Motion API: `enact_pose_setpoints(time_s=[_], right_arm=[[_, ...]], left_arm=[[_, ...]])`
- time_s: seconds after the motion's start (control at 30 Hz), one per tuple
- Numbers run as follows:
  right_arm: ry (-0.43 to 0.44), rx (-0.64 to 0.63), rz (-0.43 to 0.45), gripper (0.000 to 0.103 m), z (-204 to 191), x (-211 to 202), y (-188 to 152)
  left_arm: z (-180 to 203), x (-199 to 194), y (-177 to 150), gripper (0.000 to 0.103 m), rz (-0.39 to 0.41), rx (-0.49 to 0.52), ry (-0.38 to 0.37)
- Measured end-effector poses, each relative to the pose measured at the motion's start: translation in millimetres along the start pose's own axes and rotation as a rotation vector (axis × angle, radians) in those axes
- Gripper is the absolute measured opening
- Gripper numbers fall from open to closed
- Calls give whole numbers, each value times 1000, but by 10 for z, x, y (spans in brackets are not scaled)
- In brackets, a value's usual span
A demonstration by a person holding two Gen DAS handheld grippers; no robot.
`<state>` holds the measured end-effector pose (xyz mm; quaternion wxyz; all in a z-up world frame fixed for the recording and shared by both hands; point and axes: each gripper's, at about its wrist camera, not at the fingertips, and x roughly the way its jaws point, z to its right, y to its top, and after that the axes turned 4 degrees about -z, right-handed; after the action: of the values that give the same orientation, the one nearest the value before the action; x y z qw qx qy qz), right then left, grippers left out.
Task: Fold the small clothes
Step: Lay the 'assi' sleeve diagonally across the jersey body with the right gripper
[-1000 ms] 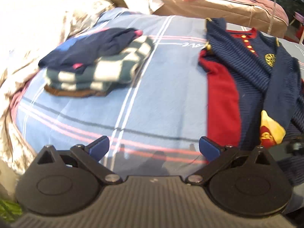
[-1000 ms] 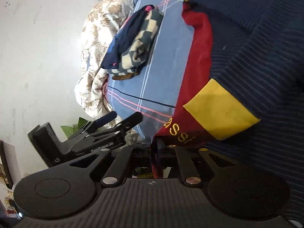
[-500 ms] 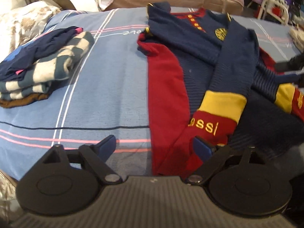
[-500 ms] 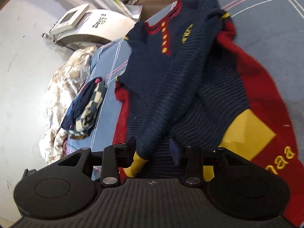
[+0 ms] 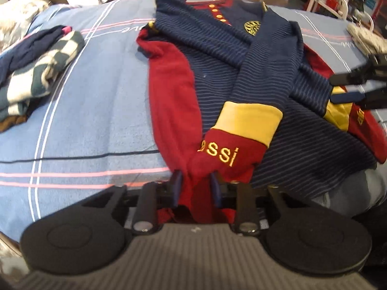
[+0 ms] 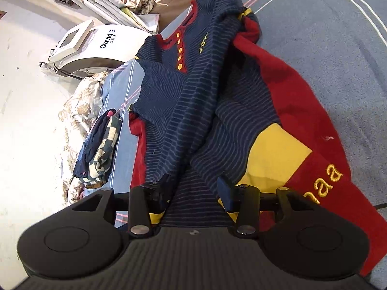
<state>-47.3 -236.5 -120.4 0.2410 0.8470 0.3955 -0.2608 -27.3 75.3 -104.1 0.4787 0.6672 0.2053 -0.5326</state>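
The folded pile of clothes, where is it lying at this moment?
In the left wrist view the folded pile lies at the far left on the blue sheet, apart from the sweater. A floral quilt borders it on the other side.

Right hand-held gripper (image 5: 348, 89) cut off by frame edge; sweater (image 5: 241, 84) hem hidden behind left hand-held gripper (image 5: 196, 186).

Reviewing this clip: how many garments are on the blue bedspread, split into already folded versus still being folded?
Folded, stacked at the left: 3 (navy piece, green-and-white checked piece, brown piece at the bottom)
Being folded: 1 (navy striped sweater with red sides)
Total: 4
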Motion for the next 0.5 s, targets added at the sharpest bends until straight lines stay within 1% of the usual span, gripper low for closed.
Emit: enact_pose_setpoints(time_s=[0.03,0.07,0.13,0.2,0.23,0.27,0.3,0.33,0.37,0.4,0.43,0.47,0.5], right_arm=[[-5,-4,4,79,-4,1,24],[-15,-8,8,82,-4,3,60],[-42,-19,31,82,-9,-8,170],[-74,-43,71,84,-42,-40,355],[-89,-59,99,84,-68,-68,466],[-105,-75,130,87,-99,-99,584],[-120,-89,161,90,-122,-126,719],[-135,-99,182,92,-153,-141,849],[-154,-107,198,93,-183,-142,991],[-174,-118,210,94,-214,-136,1121],[-201,-135,212,94,-237,-111,1243],[-243,-135,211,93,-236,-74,1345],[-265,-107,226,93,-210,-57,1414]], left_arm=[[-5,-8,6,10,4,-8,0],[-20,-30,16,7,11,-16,-5],[-54,-123,53,6,40,-33,-2],[-126,-237,100,6,72,-49,16],[-187,-289,119,2,84,-63,39],[-246,-318,133,2,91,-75,82],[-326,-327,133,2,84,-84,138],[-414,-310,124,1,57,-99,165],[-510,-287,105,2,31,-133,140],[-591,-285,69,2,33,-180,96],[-625,-287,41,4,39,-209,68],[-605,-284,32,7,37,-205,65],[-555,-283,35,10,38,-186,80]])
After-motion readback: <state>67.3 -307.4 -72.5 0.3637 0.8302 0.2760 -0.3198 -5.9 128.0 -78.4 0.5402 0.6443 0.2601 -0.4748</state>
